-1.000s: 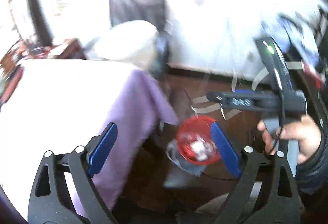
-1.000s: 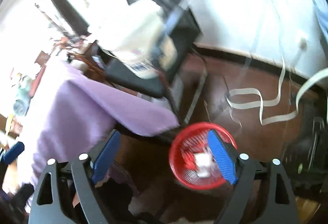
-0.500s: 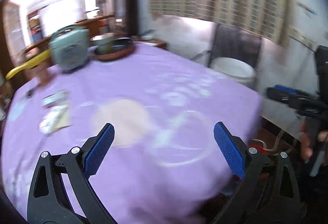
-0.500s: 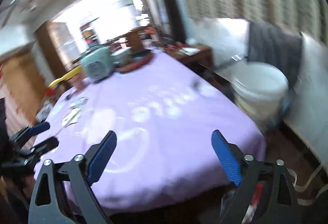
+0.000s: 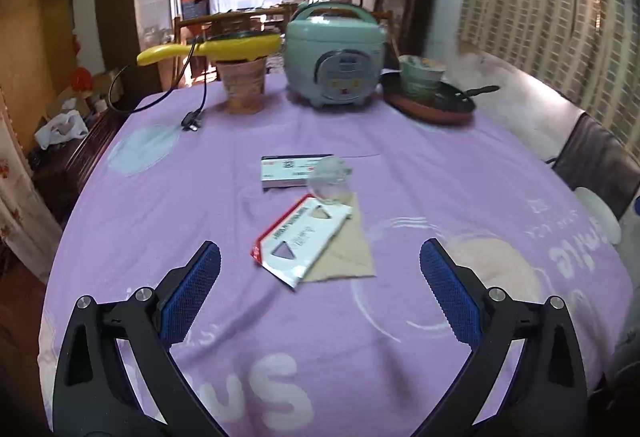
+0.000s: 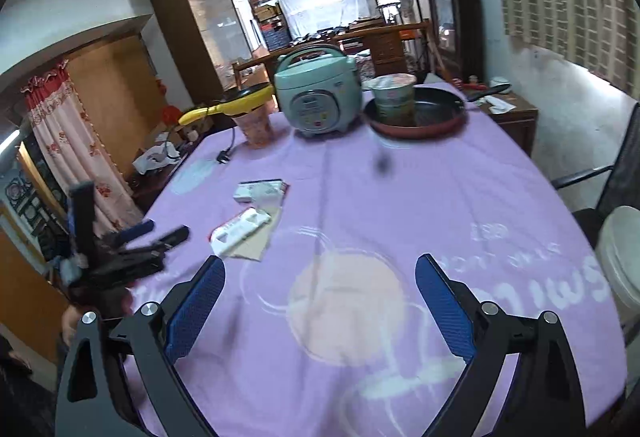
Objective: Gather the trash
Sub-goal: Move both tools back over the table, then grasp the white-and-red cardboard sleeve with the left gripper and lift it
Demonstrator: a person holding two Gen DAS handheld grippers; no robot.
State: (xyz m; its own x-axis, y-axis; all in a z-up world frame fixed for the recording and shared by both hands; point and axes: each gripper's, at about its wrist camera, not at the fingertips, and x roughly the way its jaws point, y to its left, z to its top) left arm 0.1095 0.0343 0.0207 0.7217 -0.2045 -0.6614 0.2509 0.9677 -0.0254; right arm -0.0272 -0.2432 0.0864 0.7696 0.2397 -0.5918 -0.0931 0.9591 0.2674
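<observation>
Purple cloth covered the counter, where a torn packet lay mid-frame, slanting from lower left to upper right, just ahead of the left gripper, nearer than the right gripper; both jaws were released and empty, having just been opening.

Left wrist view from the near edge of the purple-clothed worktop, angled down past its own claw, facing the far rice cooker; right wrist view higher, further right, same heading; both share cooker, frying pan, central litter
</observation>
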